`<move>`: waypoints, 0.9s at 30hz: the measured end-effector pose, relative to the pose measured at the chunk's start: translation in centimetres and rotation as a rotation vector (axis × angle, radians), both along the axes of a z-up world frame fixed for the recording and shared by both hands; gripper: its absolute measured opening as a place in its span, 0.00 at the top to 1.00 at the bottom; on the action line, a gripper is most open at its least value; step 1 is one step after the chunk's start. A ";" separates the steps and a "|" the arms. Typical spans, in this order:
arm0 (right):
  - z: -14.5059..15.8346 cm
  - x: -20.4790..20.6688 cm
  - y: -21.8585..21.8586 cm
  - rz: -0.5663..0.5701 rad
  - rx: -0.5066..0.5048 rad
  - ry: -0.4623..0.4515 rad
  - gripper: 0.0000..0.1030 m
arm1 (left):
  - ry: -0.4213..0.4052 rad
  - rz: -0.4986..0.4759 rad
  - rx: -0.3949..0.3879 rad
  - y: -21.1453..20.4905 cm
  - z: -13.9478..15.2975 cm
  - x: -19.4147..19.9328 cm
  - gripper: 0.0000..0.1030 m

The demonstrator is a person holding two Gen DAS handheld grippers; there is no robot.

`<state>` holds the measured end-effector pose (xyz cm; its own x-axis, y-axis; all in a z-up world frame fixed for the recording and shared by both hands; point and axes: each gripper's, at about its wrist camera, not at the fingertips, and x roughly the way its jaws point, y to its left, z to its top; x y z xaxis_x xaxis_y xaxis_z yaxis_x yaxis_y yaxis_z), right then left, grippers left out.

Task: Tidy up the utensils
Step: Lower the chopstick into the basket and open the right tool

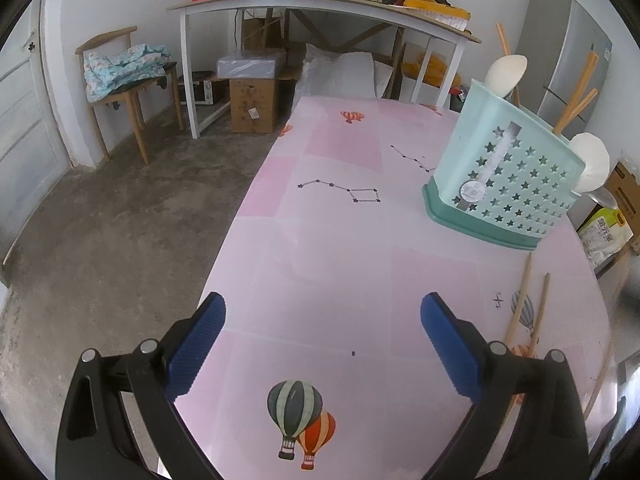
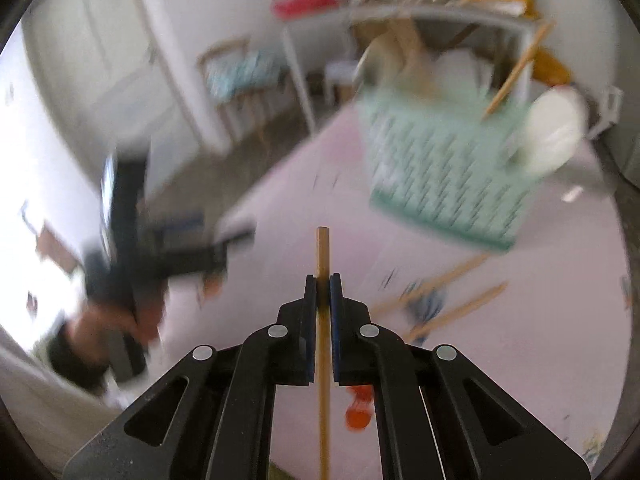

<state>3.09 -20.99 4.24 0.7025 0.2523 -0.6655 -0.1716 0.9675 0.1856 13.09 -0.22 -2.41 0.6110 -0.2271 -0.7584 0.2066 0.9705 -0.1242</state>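
Pink plastic tablecloth printed with hot-air balloons and star constellations (image 1: 320, 248) covers the table in both views; on it, toward the far right in the left wrist view, stands a mint-green plastic utensil holder with star-shaped cut-outs and a darker green base (image 1: 508, 176); a white label strip runs down its front wall; two white ceramic spoons (image 1: 505, 76) rise out of it, one at the back left and one at the right side, and several light wooden chopsticks (image 1: 576, 100) lean out of its top.

On the cloth just in front of the holder lie two more loose wooden chopsticks (image 1: 520, 300), side by side and nearly parallel, their near ends passing behind the right finger of the left gripper (image 1: 322, 340); that gripper hovers over the cloth with its blue ribbed pads spread wide and nothing between them.

In the right wrist view, which is heavily blurred beyond the fingers, the right gripper (image 2: 323, 280) is clamped on a single thin wooden chopstick (image 2: 322, 248); the stick runs lengthwise between the closed blue pads, its tip standing out ahead of the fingertips and its other end running back beneath the gripper body; the holder sits ahead and to the right, apart from the stick; at the left edge a person's hand (image 2: 116, 324) grasps the other gripper.
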 end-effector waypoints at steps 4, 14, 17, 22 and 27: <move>5.1 1.5 -2.5 -0.099 0.042 -0.213 0.96 | -0.003 -0.002 -0.003 -0.2 0.1 0.1 0.07; 14.0 5.9 -4.7 -0.152 0.098 -0.524 0.96 | -0.023 0.005 -0.003 -0.1 0.5 -0.2 0.07; 15.4 6.9 -5.1 -0.153 0.090 -0.555 0.96 | -0.025 0.009 0.000 0.1 0.6 -0.1 0.07; 15.2 7.2 -4.4 -0.179 0.022 -0.579 0.96 | -0.026 0.014 0.000 0.4 0.6 -0.1 0.07; 10.7 8.6 -3.8 -0.208 -0.086 -0.535 0.96 | -0.022 0.015 -0.003 0.3 0.5 0.0 0.07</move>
<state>11.66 -24.77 14.96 0.9758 0.0342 -0.2158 -0.0251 0.9987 0.0447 13.04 0.11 -1.94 0.6312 -0.2196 -0.7439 0.1946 0.9732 -0.1222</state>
